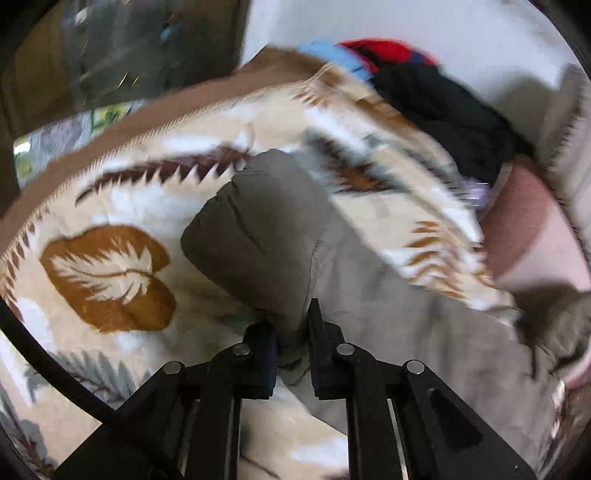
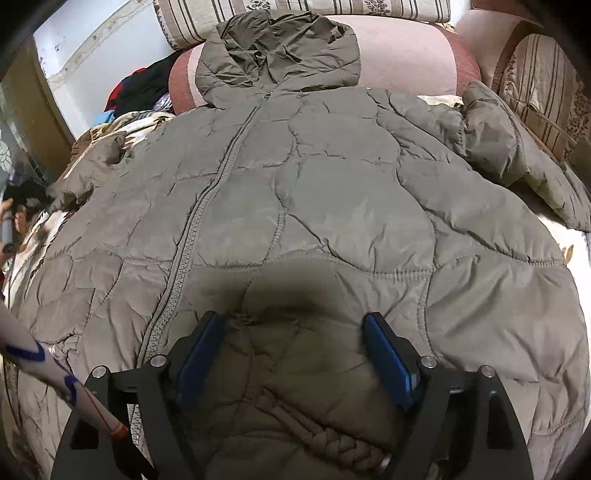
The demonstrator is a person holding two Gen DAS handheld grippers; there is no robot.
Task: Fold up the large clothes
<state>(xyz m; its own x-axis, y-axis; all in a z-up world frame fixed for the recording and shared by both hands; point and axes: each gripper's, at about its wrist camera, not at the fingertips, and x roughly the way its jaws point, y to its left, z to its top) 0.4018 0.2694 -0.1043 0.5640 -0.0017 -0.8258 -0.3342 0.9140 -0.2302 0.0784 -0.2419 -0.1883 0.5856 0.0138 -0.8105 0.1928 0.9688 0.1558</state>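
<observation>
A grey-brown quilted hooded jacket lies front up and zipped on a bed, its hood at the far end. One sleeve lies bunched at the right. My right gripper hovers open over the jacket's lower front, and its blue pads stand wide apart on either side of the fabric. In the left wrist view my left gripper is shut on the other sleeve, pinching grey fabric near the cuff, which stands up ahead of the fingers. This view is blurred.
A cream blanket with brown leaf patterns covers the bed. Dark, red and blue clothes are piled at the far left by the wall. A pink bolster and striped pillows line the head. A person's hand shows at the left edge.
</observation>
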